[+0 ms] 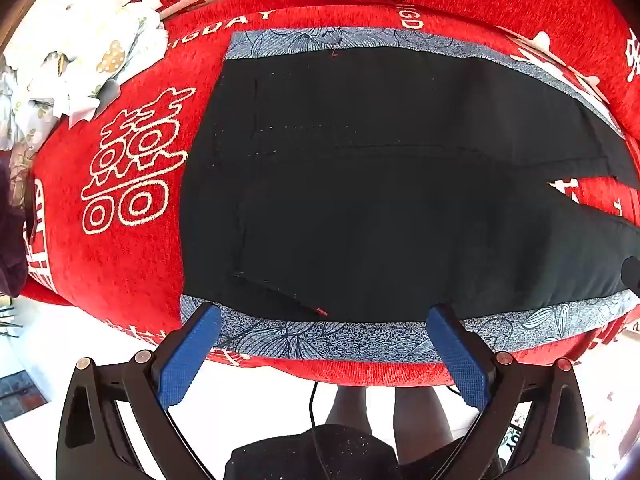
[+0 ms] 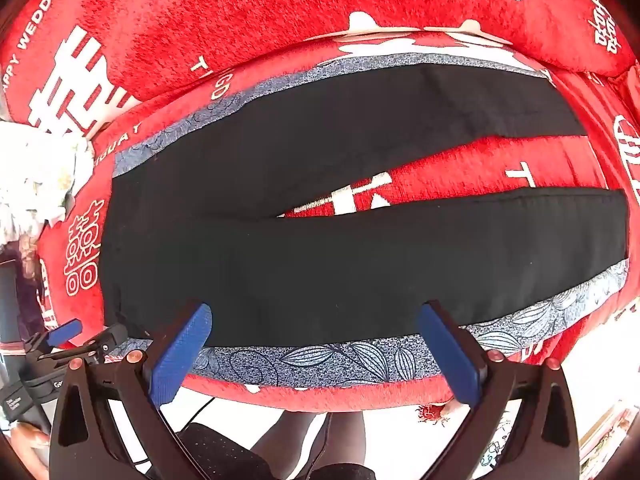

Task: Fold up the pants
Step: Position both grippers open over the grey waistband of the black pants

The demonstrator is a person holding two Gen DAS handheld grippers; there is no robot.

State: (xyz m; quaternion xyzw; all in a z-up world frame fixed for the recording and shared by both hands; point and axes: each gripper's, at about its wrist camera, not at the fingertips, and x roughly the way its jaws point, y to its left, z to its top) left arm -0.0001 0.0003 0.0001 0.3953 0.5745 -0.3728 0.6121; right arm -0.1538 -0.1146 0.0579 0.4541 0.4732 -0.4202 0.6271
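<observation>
Red plush blanket (image 2: 248, 12) is covering a cushioned seat; black pants (image 2: 320, 272) are lying flat on a blue leaf-print cloth (image 2: 320, 356), legs apart. Left tongs (image 1: 324, 316) and right tongs (image 2: 316, 312) are hovering spread wide, pinching nothing.

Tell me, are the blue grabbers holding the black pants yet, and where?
No, nothing is held. The left gripper and the right gripper both hang open above the near edge of the pants, which lie flat.
</observation>
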